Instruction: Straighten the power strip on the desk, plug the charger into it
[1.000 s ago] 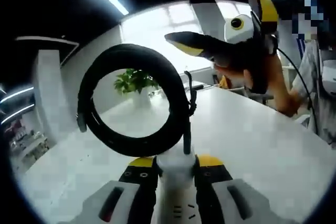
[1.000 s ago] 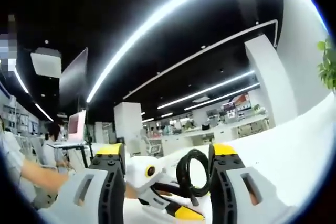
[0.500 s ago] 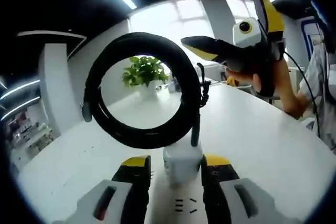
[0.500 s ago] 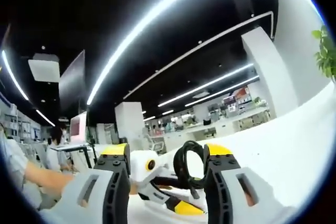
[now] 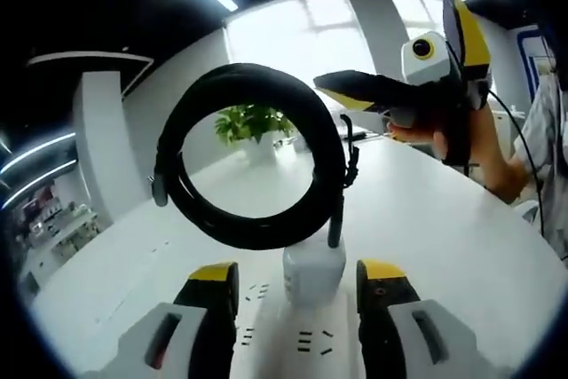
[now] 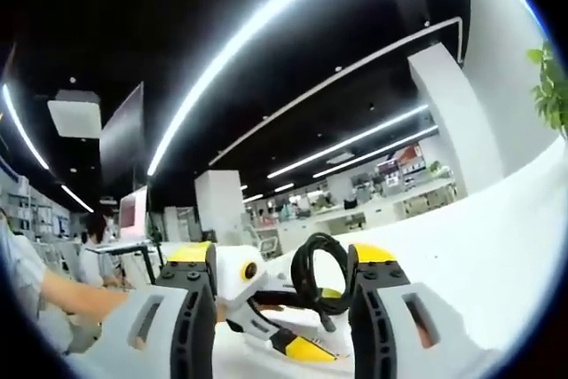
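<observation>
A white charger point(image 5: 313, 274) stands upright in the white power strip point(image 5: 306, 341) on the desk. Its black cable point(image 5: 253, 166) rises from it as a tied coil. My left gripper point(image 5: 297, 274) is open, its yellow tips a little apart from the charger's two sides. My right gripper point(image 5: 417, 64) hangs above the desk at the right in a person's hand, jaws spread wide and holding nothing. In the right gripper view my right gripper point(image 6: 284, 259) stands open; past its tips I see the coil point(image 6: 315, 277) and the left gripper point(image 6: 266, 312).
The white desk point(image 5: 461, 246) stretches far behind the strip. A potted plant point(image 5: 257, 122) stands at its far end, by a bright window. A person's arm point(image 5: 497, 166) reaches in from the right. Other people sit at desks point(image 6: 93, 241) in the background.
My left gripper has let go of the charger: its jaws have opened and drawn back slightly. The charger stays standing in the strip. The right gripper has hardly moved.
</observation>
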`<state>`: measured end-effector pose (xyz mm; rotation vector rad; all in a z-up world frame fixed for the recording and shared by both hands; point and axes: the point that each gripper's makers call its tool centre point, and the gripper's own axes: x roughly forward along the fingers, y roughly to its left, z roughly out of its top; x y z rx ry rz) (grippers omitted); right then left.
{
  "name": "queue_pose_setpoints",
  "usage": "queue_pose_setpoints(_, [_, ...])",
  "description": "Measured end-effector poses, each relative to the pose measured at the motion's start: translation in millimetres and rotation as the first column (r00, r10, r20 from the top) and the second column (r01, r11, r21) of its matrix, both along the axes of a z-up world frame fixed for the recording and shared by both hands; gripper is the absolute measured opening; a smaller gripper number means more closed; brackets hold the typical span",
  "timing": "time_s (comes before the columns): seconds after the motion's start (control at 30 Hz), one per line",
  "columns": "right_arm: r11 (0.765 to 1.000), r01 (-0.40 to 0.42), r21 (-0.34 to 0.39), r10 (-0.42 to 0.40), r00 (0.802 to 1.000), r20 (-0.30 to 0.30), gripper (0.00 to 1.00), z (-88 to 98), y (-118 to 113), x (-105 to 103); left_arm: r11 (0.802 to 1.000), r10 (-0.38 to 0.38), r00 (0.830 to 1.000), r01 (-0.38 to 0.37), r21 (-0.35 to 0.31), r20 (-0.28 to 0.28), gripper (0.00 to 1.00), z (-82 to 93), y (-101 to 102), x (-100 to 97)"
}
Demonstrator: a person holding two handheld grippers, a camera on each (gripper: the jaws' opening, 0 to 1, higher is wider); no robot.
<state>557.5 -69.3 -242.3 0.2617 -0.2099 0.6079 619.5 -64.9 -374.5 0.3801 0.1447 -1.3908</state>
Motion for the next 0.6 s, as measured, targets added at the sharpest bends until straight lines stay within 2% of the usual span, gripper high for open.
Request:
queue_pose_setpoints(0.3, [1.0,0.001,-0.018,-0.001,1.0,-0.006,0.62,-4.0,-1,0,0.999,0.039,0.999,-0.039,0.019,0.023,0.63,-3.8,8,-3.1])
queue_pose_setpoints(0.47, [0.999,-0.006,-0.041,0.006,1.0,-0.014,0.63,-10.0,-2,1,0.998,0.064,0.998,-0.064,-0.03,0.007,0.63,3.2,15,-5.3])
queue_pose_setpoints(0.6, [0.999,0.001,-0.05,0.0,1.0,0.027,0.63,-8.4,-7,1,0.994,0.092,0.996,-0.091,-0.066,0.006,0.63,8.4,21,-3.2])
